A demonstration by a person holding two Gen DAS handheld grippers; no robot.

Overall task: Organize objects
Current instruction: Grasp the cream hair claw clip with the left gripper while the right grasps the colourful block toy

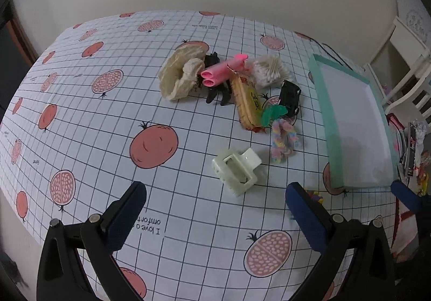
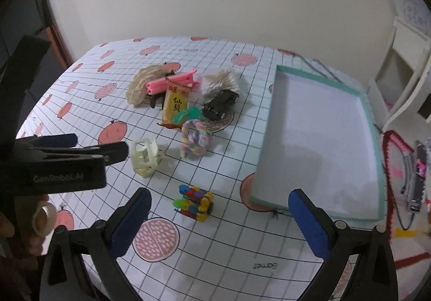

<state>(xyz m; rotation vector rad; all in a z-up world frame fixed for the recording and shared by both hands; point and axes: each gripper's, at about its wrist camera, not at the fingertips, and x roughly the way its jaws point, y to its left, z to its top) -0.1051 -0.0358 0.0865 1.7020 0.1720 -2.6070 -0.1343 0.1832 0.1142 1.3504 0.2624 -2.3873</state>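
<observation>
Both claws gape with nothing between the pads; the left gripper (image 1: 215, 209) has the cream hair clip (image 1: 236, 170) just ahead, probably light, stiff, slick plastic, best pinched across its body; the right gripper (image 2: 219, 216) faces the colourful block toy (image 2: 195, 202), beside the teal tray (image 2: 373, 123).

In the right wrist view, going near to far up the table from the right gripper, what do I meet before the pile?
Right gripper → multicoloured block toy → cream hair claw → pastel scrunchie → yellow snack packet.
</observation>
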